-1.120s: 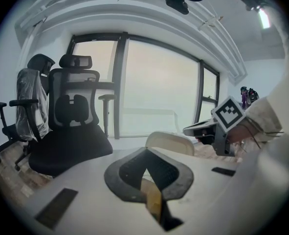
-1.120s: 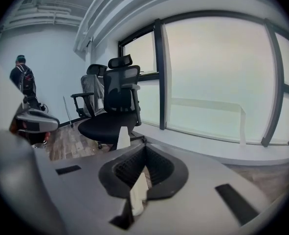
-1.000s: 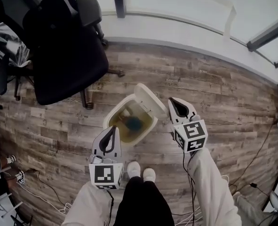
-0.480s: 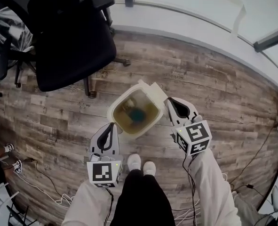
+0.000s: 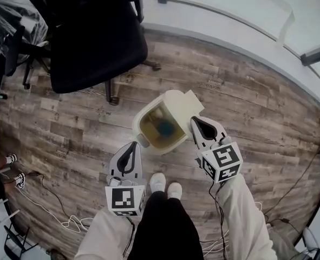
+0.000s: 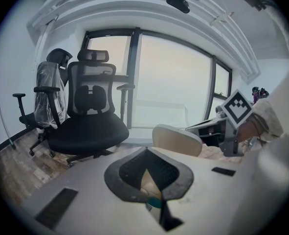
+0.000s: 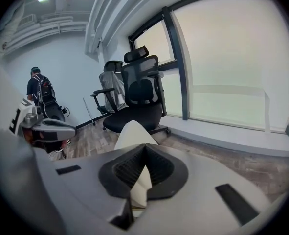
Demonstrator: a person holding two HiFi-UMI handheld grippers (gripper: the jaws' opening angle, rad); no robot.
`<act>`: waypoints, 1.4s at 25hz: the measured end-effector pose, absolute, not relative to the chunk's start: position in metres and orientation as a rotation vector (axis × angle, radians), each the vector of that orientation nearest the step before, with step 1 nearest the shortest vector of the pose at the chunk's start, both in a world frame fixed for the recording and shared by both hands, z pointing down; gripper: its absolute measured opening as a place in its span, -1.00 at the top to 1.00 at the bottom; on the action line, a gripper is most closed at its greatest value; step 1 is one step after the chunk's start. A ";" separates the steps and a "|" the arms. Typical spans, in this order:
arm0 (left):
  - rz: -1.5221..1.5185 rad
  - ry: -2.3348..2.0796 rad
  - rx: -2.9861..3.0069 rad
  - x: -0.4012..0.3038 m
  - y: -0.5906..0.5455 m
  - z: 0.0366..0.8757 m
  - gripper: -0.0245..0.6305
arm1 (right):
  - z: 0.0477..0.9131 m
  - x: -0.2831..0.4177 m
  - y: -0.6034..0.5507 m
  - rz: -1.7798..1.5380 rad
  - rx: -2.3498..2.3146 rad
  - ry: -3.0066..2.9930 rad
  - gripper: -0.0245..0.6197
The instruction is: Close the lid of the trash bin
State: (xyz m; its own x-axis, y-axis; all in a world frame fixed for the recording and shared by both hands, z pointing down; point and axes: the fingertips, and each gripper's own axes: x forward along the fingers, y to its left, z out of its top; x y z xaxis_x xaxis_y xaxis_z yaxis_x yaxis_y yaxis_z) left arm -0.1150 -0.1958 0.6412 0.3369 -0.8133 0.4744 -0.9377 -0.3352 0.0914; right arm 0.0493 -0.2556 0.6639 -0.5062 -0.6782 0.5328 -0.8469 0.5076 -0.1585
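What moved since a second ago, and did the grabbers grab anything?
Only the head view has swung, so the office chair now sits further right in the picture. Nothing was grabbed or let go. The left gripper and the right gripper still hang shut and empty on either side of the trash bin, and its lid is still up.

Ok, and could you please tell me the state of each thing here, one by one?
lid: open, raised at the far side of the bin's mouth.
trash bin: upright, uncovered, a teal item inside.
left gripper: shut, empty, beside the bin.
right gripper: shut, empty, tip near the lid.
office chair: upright, nobody in it.
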 end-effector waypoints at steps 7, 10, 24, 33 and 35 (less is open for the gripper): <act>0.484 -1.572 2.232 -0.120 -0.186 0.646 0.90 | 0.680 0.024 -0.239 0.613 1.192 -2.359 0.85; 0.494 -1.579 2.220 -0.125 -0.181 0.651 0.90 | 0.690 0.011 -0.229 0.633 1.148 -2.357 0.85; 0.514 -1.600 2.149 -0.147 -0.171 0.680 0.90 | 0.752 -0.017 -0.195 0.706 1.006 -2.270 0.85; 0.525 -1.599 2.118 -0.159 -0.168 0.692 0.90 | 0.786 -0.034 -0.186 0.725 0.942 -2.210 0.85; 0.529 -1.603 2.112 -0.162 -0.167 0.694 0.90 | 0.793 -0.037 -0.185 0.718 0.931 -2.193 0.85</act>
